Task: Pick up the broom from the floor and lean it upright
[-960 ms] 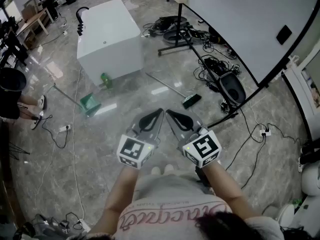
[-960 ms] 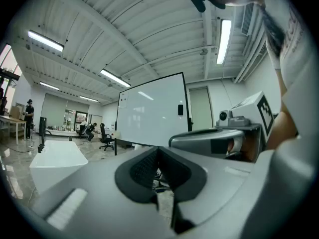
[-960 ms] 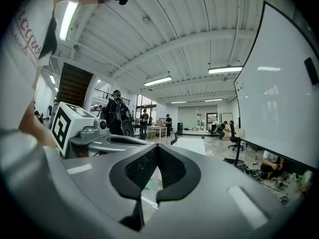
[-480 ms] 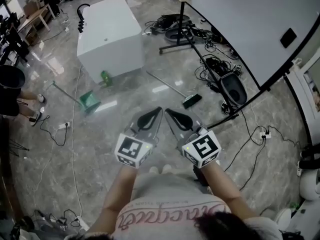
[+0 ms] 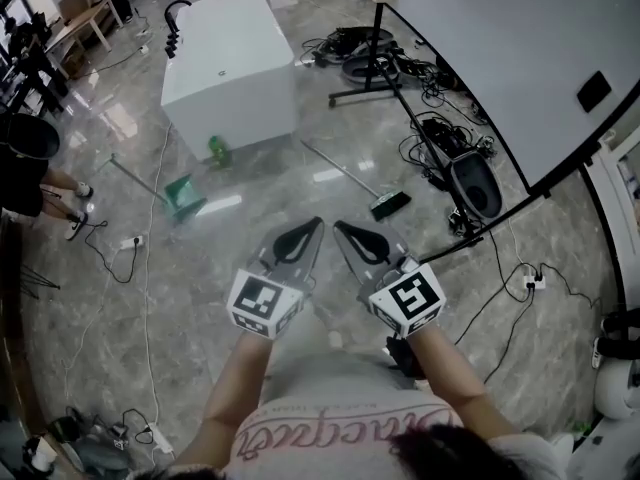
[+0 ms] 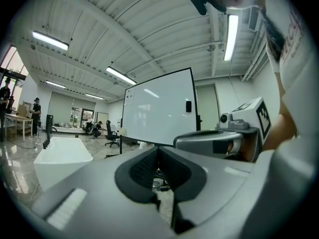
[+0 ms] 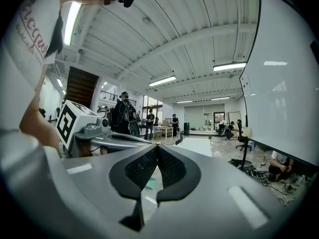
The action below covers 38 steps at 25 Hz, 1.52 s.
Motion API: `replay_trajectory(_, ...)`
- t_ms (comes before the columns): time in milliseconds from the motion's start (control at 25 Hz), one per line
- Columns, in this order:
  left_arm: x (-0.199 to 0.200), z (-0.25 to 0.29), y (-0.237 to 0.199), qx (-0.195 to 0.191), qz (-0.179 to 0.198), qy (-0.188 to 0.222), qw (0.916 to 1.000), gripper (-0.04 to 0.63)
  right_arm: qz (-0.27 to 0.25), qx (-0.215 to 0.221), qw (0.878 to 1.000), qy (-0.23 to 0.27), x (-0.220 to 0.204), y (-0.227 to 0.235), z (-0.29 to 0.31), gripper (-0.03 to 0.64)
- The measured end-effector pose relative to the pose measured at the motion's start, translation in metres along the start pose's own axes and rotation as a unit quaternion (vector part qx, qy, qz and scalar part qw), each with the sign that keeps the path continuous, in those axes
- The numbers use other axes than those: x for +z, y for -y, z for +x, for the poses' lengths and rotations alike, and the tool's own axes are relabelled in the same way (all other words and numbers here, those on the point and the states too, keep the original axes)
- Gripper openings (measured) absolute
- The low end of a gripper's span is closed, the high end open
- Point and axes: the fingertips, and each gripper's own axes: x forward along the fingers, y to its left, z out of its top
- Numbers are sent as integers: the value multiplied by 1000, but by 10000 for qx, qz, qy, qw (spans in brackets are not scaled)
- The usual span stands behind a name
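The broom (image 5: pixel 362 182) lies flat on the marble floor ahead and a little right of me, its thin metal handle running up-left and its dark green head (image 5: pixel 390 204) at the lower right end. My left gripper (image 5: pixel 317 222) and right gripper (image 5: pixel 339 226) are held level side by side in front of my waist, well short of the broom. Both are shut with nothing between the jaws. In the left gripper view the left gripper (image 6: pixel 158 149) has its tips together, and so does the right gripper (image 7: pixel 157 146) in the right gripper view.
A white cabinet (image 5: pixel 228 63) stands ahead on the left, with a green dustpan (image 5: pixel 181 196) and a green bottle (image 5: pixel 215 149) near it. A large whiteboard (image 5: pixel 510 48) on a black stand runs along the right, cables and a black fan (image 5: pixel 470 187) at its foot. A person (image 5: pixel 25 173) stands far left.
The floor objects have drifted a little up and right in the head view as I stepped forward. Both grippers kept their pose and stayed shut.
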Motion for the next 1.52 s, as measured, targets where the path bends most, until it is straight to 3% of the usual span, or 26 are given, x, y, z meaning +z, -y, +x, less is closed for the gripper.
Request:
replay_trajectory(480,2,33,-50,86,15,39,10000,-2,30,-52,10000,-56,-6,41,29,2)
replay_trajectory(920,-8,89,-152,-14,-29,-47,10000,-2,151,-120,9996,-202,-15,100,127,2)
replay_trajectory(1200,-9,119,-206,-305,-60,-97,9995,-2,113,-260,9984,-495,-21,134,195,2)
replay_trajectory(1520,-13,145,-261,-322,-120,-160,9993,-2,134,-236,9987,-443,-16,165,246,2)
